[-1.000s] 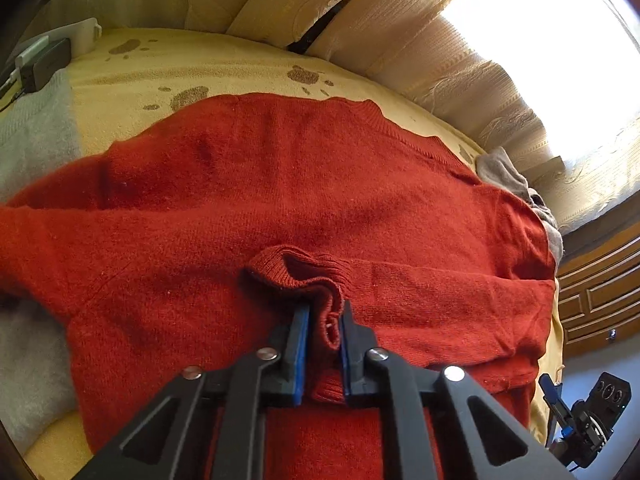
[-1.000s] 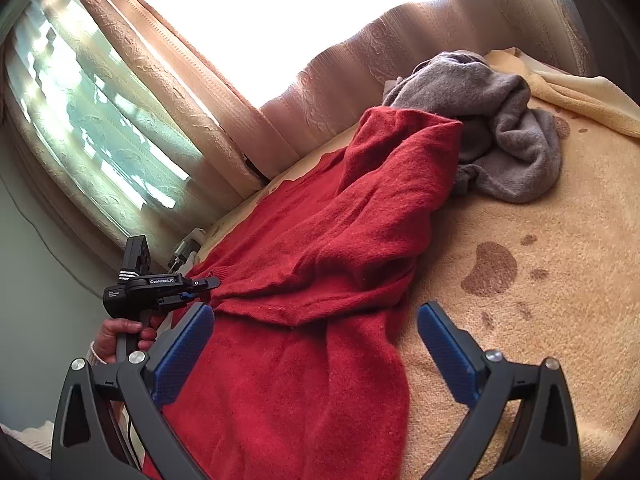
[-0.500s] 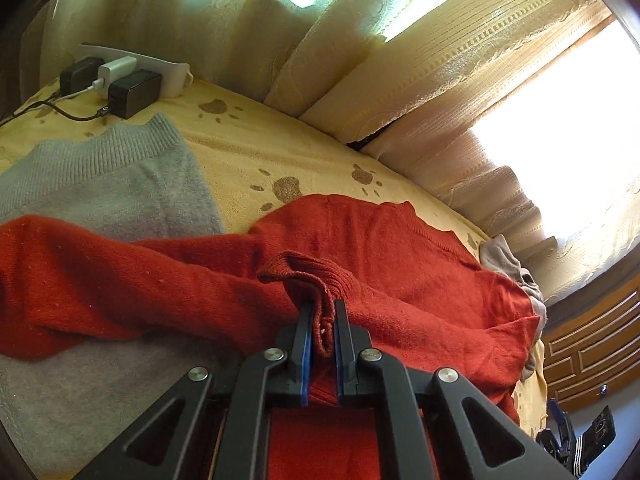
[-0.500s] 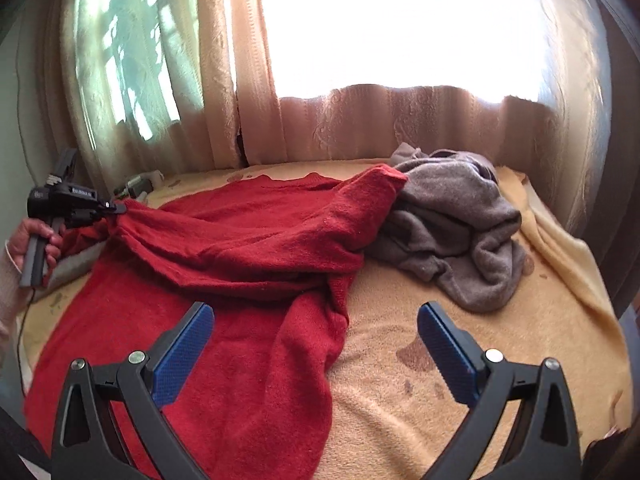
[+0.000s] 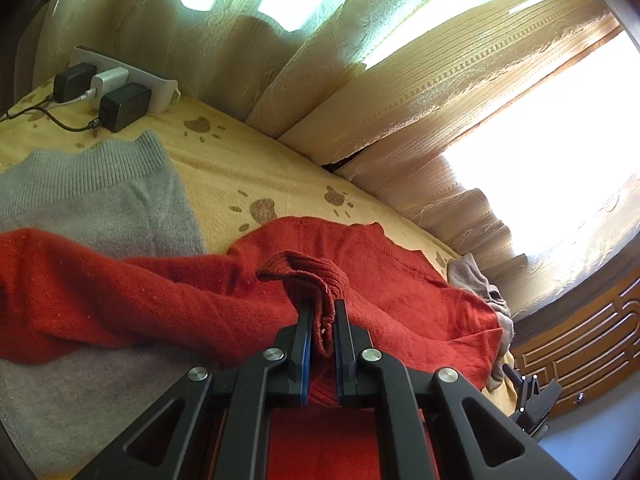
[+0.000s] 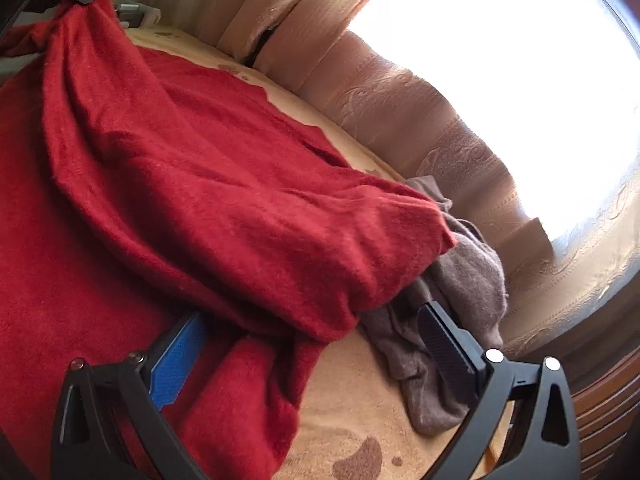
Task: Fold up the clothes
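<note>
1. A bed under a yellow blanket with brown paw prints fills both views, backed by patterned curtains and a bright window; carved wood panelling stands at far right.

2. The red sweater lies across the bed. The left tongs, pressed together, pinch its ribbed cuff, and the sleeve runs off to the left over a grey sweater.

3. The right tongs stand spread wide and hold nothing, low over the red sweater's edge and a crumpled grey-brown garment beside it.

4. Against a second ago, the left view has swung up and leftward: a power strip with chargers now shows at upper left, and more of the grey sweater. The right view has rolled and closed in on the sweater; the grip on the cuff is unchanged.

5. Only the left view shows the power strip and flat grey sweater; only the right shows the red sleeve lifted at upper left by the other tool.
</note>
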